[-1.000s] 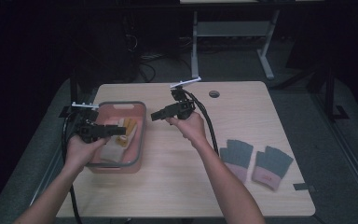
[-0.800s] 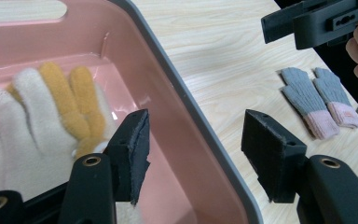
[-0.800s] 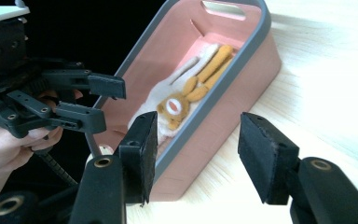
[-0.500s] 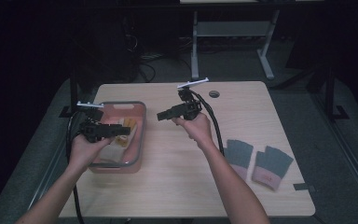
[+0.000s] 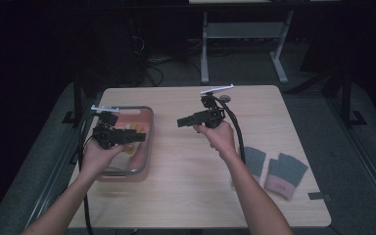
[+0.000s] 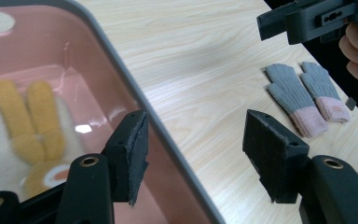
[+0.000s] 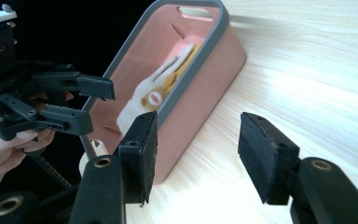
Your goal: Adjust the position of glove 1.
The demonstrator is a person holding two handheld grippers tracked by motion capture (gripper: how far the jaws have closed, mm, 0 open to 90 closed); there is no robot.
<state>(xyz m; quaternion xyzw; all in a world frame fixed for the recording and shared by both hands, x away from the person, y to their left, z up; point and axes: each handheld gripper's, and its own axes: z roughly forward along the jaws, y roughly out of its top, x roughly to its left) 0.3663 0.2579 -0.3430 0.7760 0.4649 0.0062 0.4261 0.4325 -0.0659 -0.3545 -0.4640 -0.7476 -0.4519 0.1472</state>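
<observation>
A pink bin with a grey rim (image 5: 150, 142) stands at the table's left; a white-and-yellow glove (image 6: 23, 121) lies inside it, also seen in the right gripper view (image 7: 161, 86). My left gripper (image 5: 138, 137) hovers over the bin, pointing right. It is open with nothing between its jaws (image 6: 196, 135), which straddle the bin's rim (image 6: 135, 93) from above. My right gripper (image 5: 181, 121) is held above the table's middle, pointing left toward the bin, open and empty (image 7: 198, 149). A pair of grey gloves with pink cuffs (image 5: 274, 169) lies flat at the right.
A small dark round object (image 5: 225, 99) sits near the table's back edge behind the right gripper. A dark strip (image 5: 319, 197) lies near the right front corner. Bare wood lies between the bin (image 7: 200, 65) and the grey gloves (image 6: 303, 100). Cables trail from both grippers.
Both hands have drifted to the right. The right gripper has moved farther from the bin; the left one has shifted right over the bin. Both stay open and empty.
</observation>
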